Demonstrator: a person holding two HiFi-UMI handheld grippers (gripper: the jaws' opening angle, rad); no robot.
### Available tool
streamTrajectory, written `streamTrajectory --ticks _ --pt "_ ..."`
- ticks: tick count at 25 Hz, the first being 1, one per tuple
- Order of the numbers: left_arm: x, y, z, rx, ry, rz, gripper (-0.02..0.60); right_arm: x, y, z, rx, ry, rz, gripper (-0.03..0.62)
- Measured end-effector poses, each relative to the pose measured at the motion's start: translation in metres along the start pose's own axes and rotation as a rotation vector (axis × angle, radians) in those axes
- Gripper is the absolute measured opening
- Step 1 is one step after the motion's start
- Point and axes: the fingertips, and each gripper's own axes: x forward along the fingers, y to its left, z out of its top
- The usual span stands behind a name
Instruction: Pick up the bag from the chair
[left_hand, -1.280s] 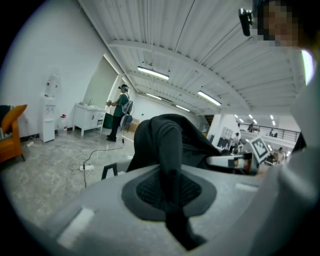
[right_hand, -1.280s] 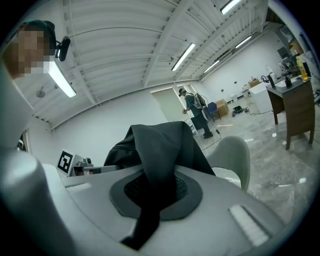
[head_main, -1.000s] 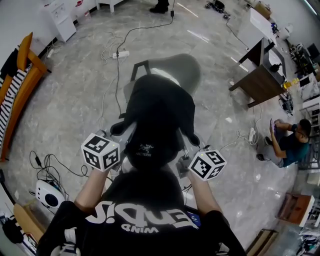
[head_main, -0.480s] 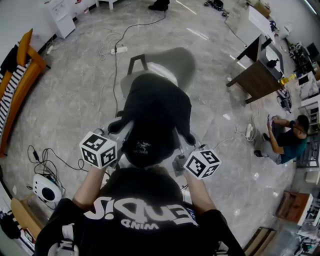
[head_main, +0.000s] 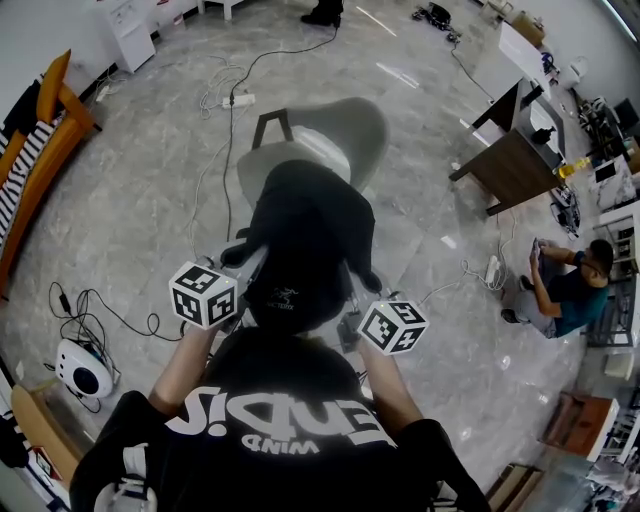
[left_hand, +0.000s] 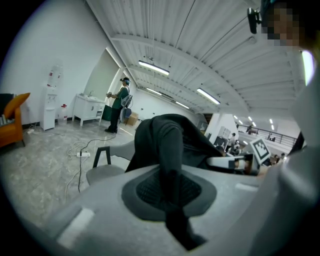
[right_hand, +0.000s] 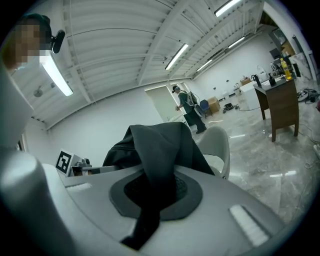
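Observation:
A black backpack hangs in front of me, above the grey chair and covering its near edge. My left gripper is at the bag's near left, shut on a black strap. At the bag's near right, my right gripper is shut on the other strap. In the left gripper view the bag rises over the pad, with the chair behind it. The right gripper view shows the bag in front of the chair's back.
A dark wooden desk stands at the right and a person sits on the floor near it. Cables and a power strip cross the floor beyond the chair. A white device lies at the left. An orange seat stands far left.
Both grippers have drawn back toward me with the bag. More of the chair's seat and back shows beyond the bag than a second ago.

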Motion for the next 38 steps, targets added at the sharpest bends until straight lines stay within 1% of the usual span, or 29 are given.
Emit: streamTrajectory --ticks 4,9,18,26,38 --pt "0.002 -0.007 -0.006 -0.008 -0.001 0.003 0.026 -0.007 -0.003 -0.004 -0.024 0.011 -0.005 0.008" --pt "0.005 -0.017 -0.012 -0.013 -0.002 -0.002 0.026 -0.015 -0.010 -0.008 -0.024 0.006 -0.007 0.008" --pt "0.002 -0.026 -0.015 -0.018 -0.007 0.004 0.026 -0.024 -0.009 -0.011 -0.037 0.007 0.002 0.008" --pt "0.000 -0.024 -0.017 -0.045 0.002 0.008 0.026 -0.023 -0.007 -0.013 -0.034 0.017 -0.002 0.008" --pt "-0.002 -0.027 -0.018 -0.048 0.016 0.008 0.026 -0.026 -0.005 -0.014 -0.027 0.020 0.003 0.008"
